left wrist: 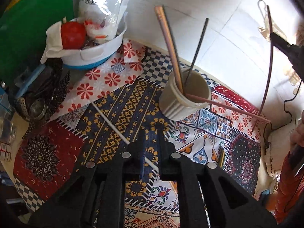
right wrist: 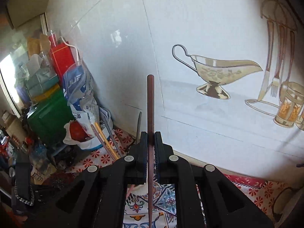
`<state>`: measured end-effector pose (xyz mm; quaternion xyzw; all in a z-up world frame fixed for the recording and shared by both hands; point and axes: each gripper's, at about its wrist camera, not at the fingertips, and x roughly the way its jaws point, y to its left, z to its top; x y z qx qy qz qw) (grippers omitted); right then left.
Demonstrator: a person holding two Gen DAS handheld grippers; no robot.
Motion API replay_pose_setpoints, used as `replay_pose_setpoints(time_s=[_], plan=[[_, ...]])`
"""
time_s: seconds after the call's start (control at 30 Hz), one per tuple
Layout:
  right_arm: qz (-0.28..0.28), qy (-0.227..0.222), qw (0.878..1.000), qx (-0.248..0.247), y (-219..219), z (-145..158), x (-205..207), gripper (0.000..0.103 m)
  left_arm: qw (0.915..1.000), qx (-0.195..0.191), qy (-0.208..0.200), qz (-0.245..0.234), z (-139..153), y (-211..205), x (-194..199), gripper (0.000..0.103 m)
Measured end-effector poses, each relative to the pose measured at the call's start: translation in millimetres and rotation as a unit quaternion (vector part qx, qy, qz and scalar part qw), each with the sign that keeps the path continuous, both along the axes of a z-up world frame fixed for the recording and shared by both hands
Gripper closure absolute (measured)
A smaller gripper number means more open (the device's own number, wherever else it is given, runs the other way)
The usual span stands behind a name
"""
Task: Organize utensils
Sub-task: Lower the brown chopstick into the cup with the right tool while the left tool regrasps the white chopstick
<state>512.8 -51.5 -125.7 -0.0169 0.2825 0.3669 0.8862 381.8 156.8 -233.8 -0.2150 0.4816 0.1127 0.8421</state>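
our right gripper (right wrist: 150,142) is clamped on a brown chopstick (right wrist: 150,114), both pads pressed against its ribbed shaft; the stick runs up past the fingertips toward the white wall (right wrist: 190,28) and its thin end passes back down between the arms. from the left wrist camera we see this same gripper at the right edge, holding the stick high over the patterned cloth (left wrist: 117,110), well apart from the cup (left wrist: 185,95). our left gripper (left wrist: 152,133) hovers over the cloth with its fingers a little apart and nothing between them; a white chopstick (left wrist: 112,121) lies on the cloth and passes under the left finger, though we cannot tell if they touch. the cup stands on the cloth ahead of the left gripper, holding a tan chopstick (left wrist: 169,43), a dark one (left wrist: 197,47) and a reddish one (left wrist: 228,108) leaning out over its rim. a white bowl (left wrist: 98,53) with a red fruit (left wrist: 73,35) sits to the left.
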Motion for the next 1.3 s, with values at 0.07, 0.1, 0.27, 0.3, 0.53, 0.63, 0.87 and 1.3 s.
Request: replay_pose_setpoints(time_s=[0.07, 0.1, 0.27, 0.3, 0.53, 0.63, 0.87, 1.3], plan=[[0.006, -0.012, 1.0, 0.009, 10.5, 3.8, 3.5, 0.097, 0.9996, -0.012, 0.021, 0.018, -15.6, 8.4, 0.9, 0.083], [0.008, -0.018, 1.0, 0.013, 15.7, 5.4, 5.3, 0.097, 0.9989, -0.021, 0.031, 0.028, -24.1, 12.9, 1.6, 0.081], [0.023, -0.051, 0.998, 0.04, 41.5, 8.1, 14.0, 0.097, 0.9936, -0.064, 0.069, 0.063, -59.6, 26.1, 8.7, 0.08], [0.028, -0.055, 0.997, 0.045, 45.9, 7.1, 15.8, 0.097, 0.9925, -0.069, 0.075, 0.068, -66.5, 27.1, 11.1, 0.08], [0.052, -0.073, 0.995, 0.045, 70.4, -18.9, 22.4, 0.097, 0.99, -0.048, 0.109, 0.075, -94.4, 20.5, 31.3, 0.08], [0.059, -0.064, 0.996, 0.034, 70.4, -36.1, 24.7, 0.097, 0.9905, -0.029, 0.112, 0.073, -99.1, 16.5, 36.6, 0.08], [0.062, -0.046, 0.997, -0.011, 59.5, -61.7, 24.7, 0.097, 0.992, 0.022, 0.115, 0.047, -100.3, -1.1, 44.0, 0.081], [0.1, 0.034, 0.988, -0.111, 24.0, -58.8, 3.7, 0.096, 0.9893, 0.013, 0.127, -0.071, -102.9, -30.2, 9.0, 0.099]])
